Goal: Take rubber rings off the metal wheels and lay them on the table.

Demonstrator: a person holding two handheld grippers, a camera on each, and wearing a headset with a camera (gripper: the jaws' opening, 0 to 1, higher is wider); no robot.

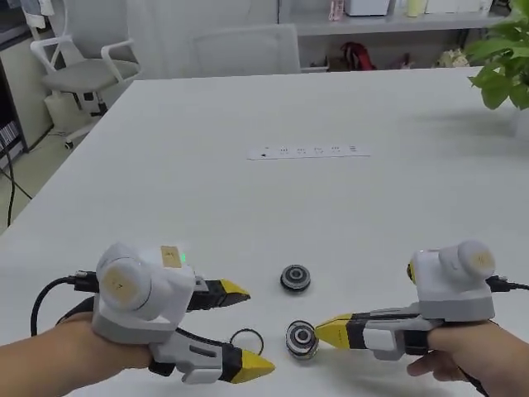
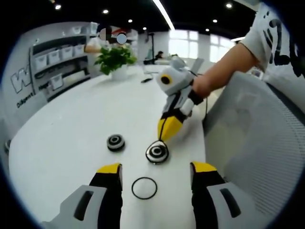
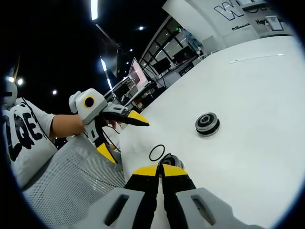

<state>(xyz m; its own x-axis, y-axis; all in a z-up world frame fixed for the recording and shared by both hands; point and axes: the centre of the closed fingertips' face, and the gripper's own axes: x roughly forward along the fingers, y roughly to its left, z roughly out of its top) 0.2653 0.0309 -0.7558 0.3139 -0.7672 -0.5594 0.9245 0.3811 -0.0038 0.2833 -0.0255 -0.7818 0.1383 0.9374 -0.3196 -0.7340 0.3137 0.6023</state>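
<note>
Left gripper (image 1: 250, 327): its yellow-tipped jaws are standing wide apart, gripping nothing
Loose ring: the thin black rubber ring (image 1: 246, 341) is lying flat on the white table (image 1: 248, 207) between the left jaws, touching neither
Right gripper (image 1: 331, 331): its jaws are pressing together; I cannot tell whether they are pinching any rubber
Near wheel: the small round metal wheel with a black rim (image 1: 302, 339) is touching the right tips
Far wheel: a second wheel of the same kind (image 1: 295, 278) is lying further ahead, apart from both grippers
</note>
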